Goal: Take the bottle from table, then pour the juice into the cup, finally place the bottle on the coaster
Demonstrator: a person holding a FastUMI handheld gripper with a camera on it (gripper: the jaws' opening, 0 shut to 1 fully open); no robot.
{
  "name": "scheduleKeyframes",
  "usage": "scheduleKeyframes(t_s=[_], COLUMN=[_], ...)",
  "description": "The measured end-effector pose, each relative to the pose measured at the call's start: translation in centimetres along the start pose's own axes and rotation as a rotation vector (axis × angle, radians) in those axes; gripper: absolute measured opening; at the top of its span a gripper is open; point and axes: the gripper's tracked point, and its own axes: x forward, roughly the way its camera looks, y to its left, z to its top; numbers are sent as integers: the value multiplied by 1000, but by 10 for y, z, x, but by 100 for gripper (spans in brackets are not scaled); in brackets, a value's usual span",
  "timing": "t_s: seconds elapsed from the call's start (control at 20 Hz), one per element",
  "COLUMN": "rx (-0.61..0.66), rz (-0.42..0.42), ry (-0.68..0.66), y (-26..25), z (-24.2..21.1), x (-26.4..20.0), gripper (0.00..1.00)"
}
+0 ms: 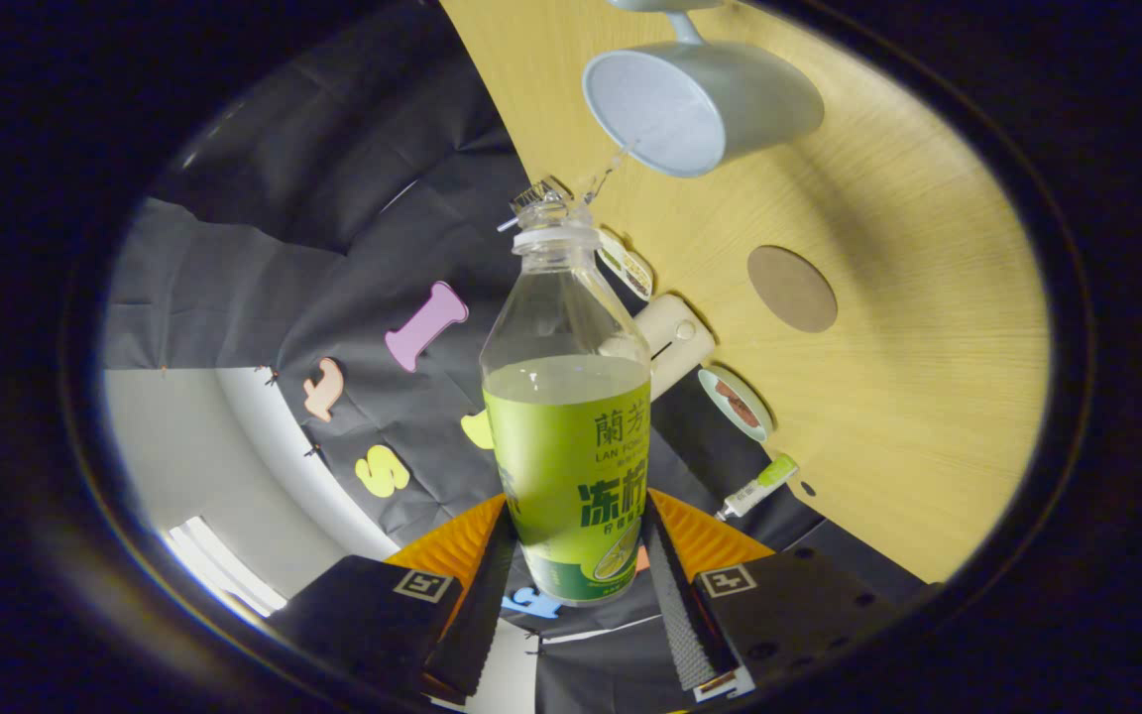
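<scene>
In the gripper view, the bottle (568,416) is held between the 2 fingers (480,585), both of which are pressed against its lower sides, so the jaws are pinching it. The gripper (571,570) is seen rolled over, so that the table (928,327) appears tilted beyond the bottle. The bottle is clear plastic, uncapped, with pale liquid filling roughly its lower half. It is wrapped in a green label (576,486) on which Chinese characters and the Latin letters "LAN FO" can be made out; the rest of the line is turned away, and the smaller print is too small to read. A thin stream (609,175) is seen running from the bottle's mouth into the pale blue cup (700,104), whose open rim is turned toward the camera and whose handle is on the far side. The round brown coaster (791,289) lies on the table, apart from the cup. Near the table's edge are seen a cream block (672,337), a small round tin (736,404) and a small tube with a green cap (757,487).
</scene>
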Motion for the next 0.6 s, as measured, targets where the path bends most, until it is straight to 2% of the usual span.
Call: scheduleKeyframes(t_s=[0.4, 0.6], rx=[5, -56], rz=[22, 17], ry=[-10, -13], y=[3, 0], z=[-2, -2], x=[2, 2], gripper=[75, 75])
